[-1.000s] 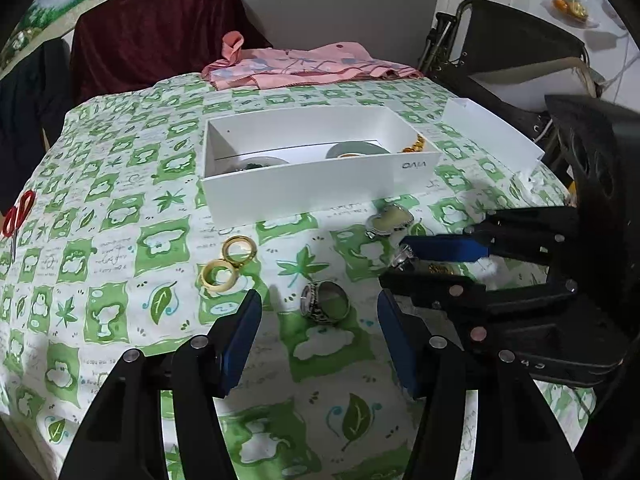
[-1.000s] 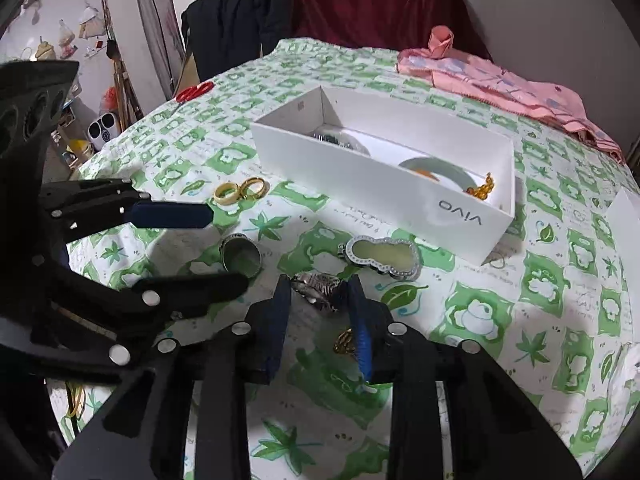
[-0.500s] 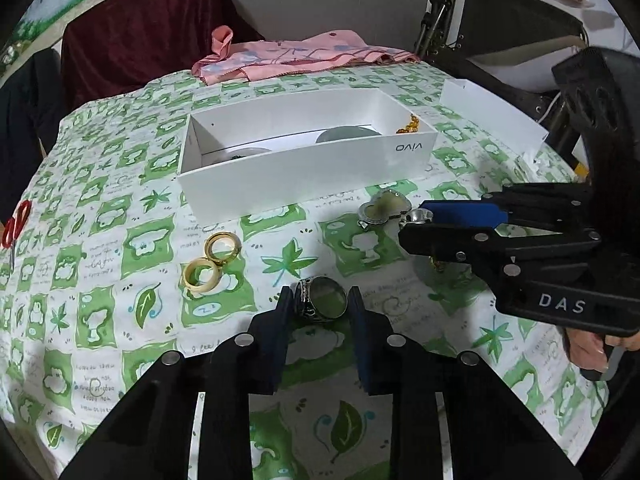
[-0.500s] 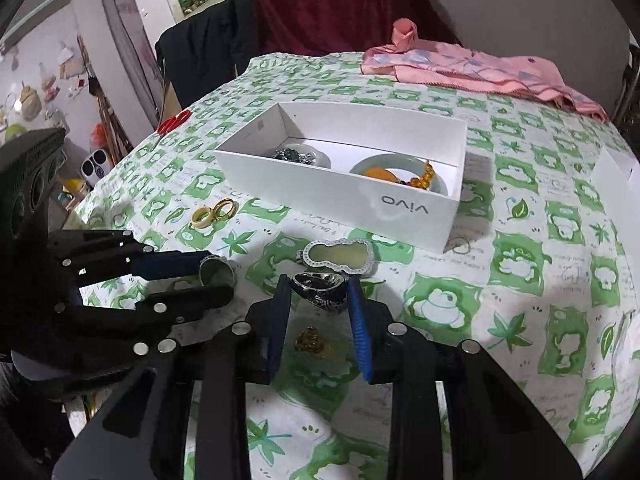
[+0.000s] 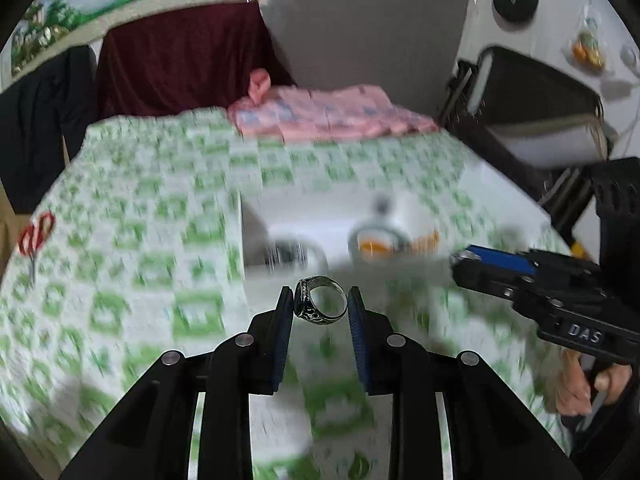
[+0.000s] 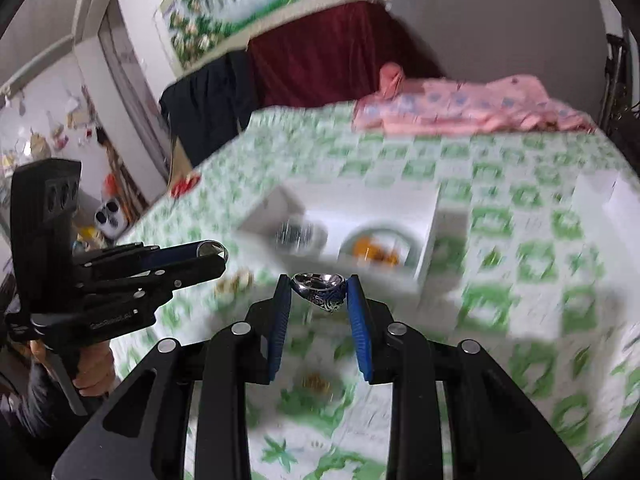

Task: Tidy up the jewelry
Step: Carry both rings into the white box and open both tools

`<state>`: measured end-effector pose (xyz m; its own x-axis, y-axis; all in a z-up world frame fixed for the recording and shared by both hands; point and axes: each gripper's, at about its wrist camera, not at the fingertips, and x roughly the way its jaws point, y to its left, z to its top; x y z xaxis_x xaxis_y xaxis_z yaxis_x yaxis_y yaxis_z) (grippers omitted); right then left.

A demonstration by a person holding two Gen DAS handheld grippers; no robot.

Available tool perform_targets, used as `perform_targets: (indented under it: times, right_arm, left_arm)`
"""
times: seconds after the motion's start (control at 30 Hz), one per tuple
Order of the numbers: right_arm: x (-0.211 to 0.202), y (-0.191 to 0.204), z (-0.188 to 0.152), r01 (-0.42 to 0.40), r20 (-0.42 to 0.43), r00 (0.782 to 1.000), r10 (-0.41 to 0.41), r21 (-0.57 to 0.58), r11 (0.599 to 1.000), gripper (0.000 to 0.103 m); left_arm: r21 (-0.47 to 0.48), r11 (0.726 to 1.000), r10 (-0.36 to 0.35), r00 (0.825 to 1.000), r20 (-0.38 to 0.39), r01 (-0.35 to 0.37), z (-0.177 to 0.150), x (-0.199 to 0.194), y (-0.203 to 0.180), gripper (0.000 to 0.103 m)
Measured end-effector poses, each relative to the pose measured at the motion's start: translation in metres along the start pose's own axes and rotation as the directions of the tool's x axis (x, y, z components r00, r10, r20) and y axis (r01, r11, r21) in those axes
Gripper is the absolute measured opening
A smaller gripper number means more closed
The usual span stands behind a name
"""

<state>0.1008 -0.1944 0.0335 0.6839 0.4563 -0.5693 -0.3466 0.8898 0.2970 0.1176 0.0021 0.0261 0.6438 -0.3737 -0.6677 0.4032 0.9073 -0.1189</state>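
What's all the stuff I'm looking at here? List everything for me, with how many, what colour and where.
silver ring: one, silver with dark pattern, clamped in the left gripper.
second ring: one, silver and dark, clamped in the right gripper.
white box: one, open, mid-table, holding blurred dishes and orange pieces.
tablecloth: one, green and white.
pink cloth: one, far table edge.
scissors: one pair, red handles, left edge of the table.
gold pieces: blurred, on the cloth below the right gripper.
left gripper: black, blue pads.
right gripper: black, blue pads.
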Motion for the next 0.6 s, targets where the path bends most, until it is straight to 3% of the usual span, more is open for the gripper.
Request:
perform_targets:
  times: [0.1,0.2,0.4,0.6]
  right_arm:
    - [-0.003,-0.001,0.03,-0.004,0.05,0.999,0.003,0.024,1.0,0.028]
    - [0.013,-0.006,0.044,0.006,0.046,0.999,-0.008,0.049,0.999,0.028]
    - [0.069,-0.025,0.031,0.08,-0.075,0.995,-0.073,0.093,0.993,0.028]
    - [0.085,-0.039,0.023,0.063,-0.116,0.992,-0.05,0.115,0.991,0.029]
  left_arm:
    - [-0.012,1.0,0.011,0.999,0.044,-0.011,0.029,0.0,-0.001,0.028]
    - [-0.02,0.999,0.041,0.997,0.063,-0.039,0.047,0.012,-0.004,0.028]
    - [-0.026,0.997,0.068,0.998,-0.014,-0.068,0.042,0.055,-0.003,0.028]
    - [-0.061,0.997,0.042,0.995,-0.088,-0.047,0.03,0.083,0.011,0.028]
